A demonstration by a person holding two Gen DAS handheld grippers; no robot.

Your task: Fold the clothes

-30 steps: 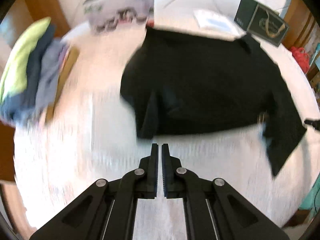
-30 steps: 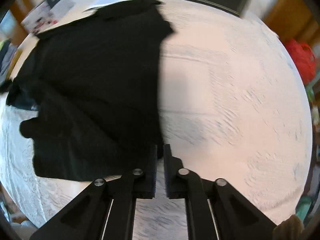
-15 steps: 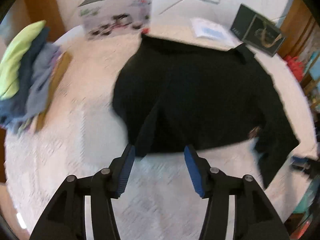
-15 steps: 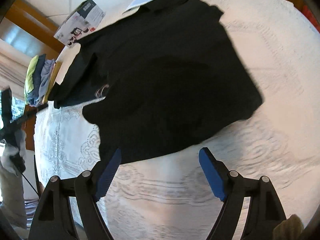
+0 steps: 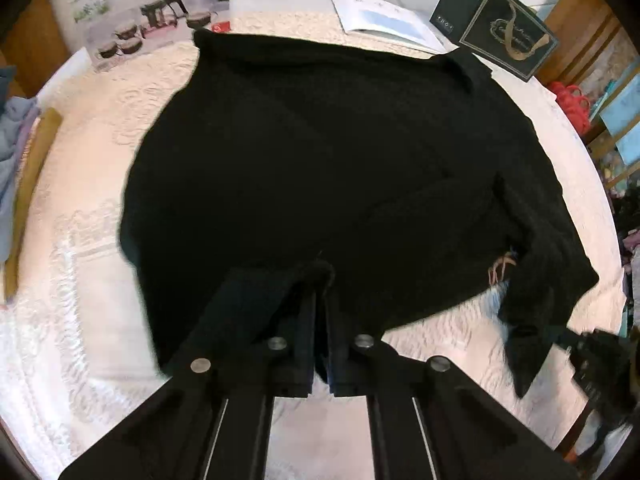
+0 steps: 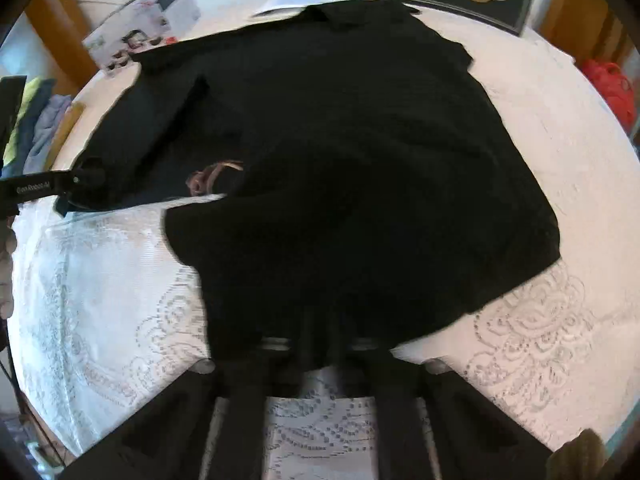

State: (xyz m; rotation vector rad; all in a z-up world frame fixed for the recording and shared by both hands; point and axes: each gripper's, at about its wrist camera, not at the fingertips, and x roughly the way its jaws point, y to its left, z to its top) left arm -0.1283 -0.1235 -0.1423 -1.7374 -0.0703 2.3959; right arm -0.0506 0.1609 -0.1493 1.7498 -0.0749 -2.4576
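Note:
A black collared shirt (image 5: 320,152) lies spread on a round table with a white lace cloth (image 5: 80,280). My left gripper (image 5: 322,300) is shut on the shirt's near hem, with cloth bunched over its fingertips. In the right wrist view the shirt (image 6: 340,160) covers the fingertips of my right gripper (image 6: 322,332), which is shut on the near hem. The left gripper also shows in that view, at the shirt's left corner (image 6: 76,180). The right gripper shows in the left wrist view (image 5: 592,348) at the shirt's right corner.
At the table's far side stand a printed box (image 5: 148,12), a white booklet (image 5: 384,20) and a dark green box (image 5: 500,32). A stack of folded clothes (image 6: 32,124) sits on the left. A red bag (image 6: 612,84) lies beyond the right edge.
Both grippers were open half a second ago, just short of the hem. They have moved forward onto the shirt's near edge and closed on it.

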